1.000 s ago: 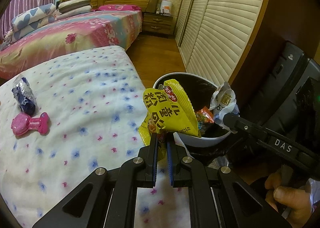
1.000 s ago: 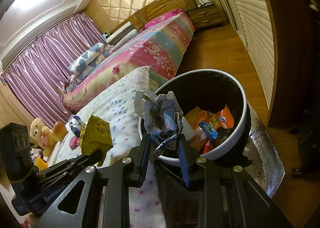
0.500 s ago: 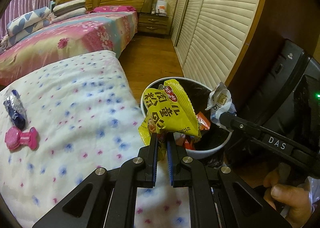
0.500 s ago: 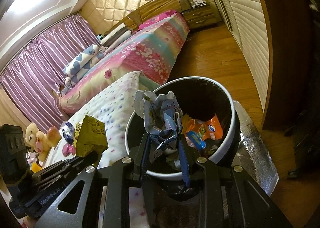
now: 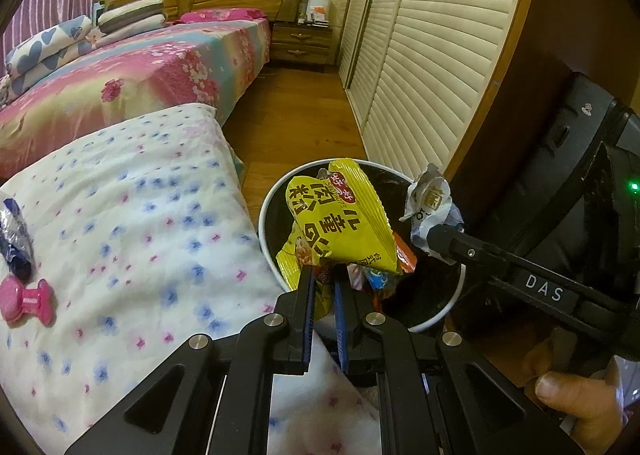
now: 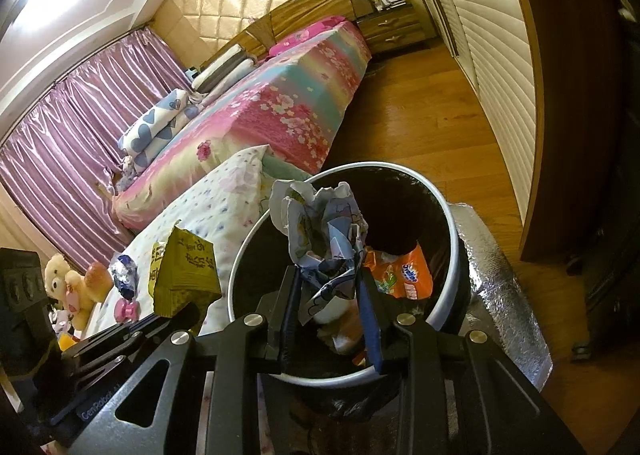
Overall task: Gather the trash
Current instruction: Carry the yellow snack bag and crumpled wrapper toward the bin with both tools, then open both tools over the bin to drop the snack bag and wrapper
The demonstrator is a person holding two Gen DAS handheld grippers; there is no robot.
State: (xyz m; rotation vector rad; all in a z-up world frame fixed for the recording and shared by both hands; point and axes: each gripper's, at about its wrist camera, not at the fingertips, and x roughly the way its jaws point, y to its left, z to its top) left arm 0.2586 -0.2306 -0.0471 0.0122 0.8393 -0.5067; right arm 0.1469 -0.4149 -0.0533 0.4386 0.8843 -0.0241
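A yellow snack bag (image 5: pixel 340 219) stands up out of my left gripper (image 5: pixel 322 275), which is shut on its lower edge. It hangs over the near-left rim of the white, black-lined trash bin (image 5: pixel 268 239). My right gripper (image 6: pixel 327 275) is shut on a crumpled white-and-blue wrapper (image 6: pixel 320 223), held above the bin's (image 6: pixel 452 215) opening. Orange snack packets (image 6: pixel 408 275) lie inside the bin. The right wrist view shows the yellow bag (image 6: pixel 186 271) at left, beside the bin. In the left wrist view the crumpled wrapper (image 5: pixel 430 199) sits at the bin's right rim.
A blue-and-silver wrapper (image 5: pixel 16 239) and a pink bow-shaped clip (image 5: pixel 26 301) lie on the white flowered bedspread (image 5: pixel 140 235). The bin stands between this bed and slatted wardrobe doors (image 5: pixel 420 75), on a silver foil mat (image 6: pixel 504 267). A teddy bear (image 6: pixel 68 283) sits far left.
Both grippers have shifted away from the bed toward the bin, each keeping its grip. The bin now sits more directly under them, and the bedspread has slid left.
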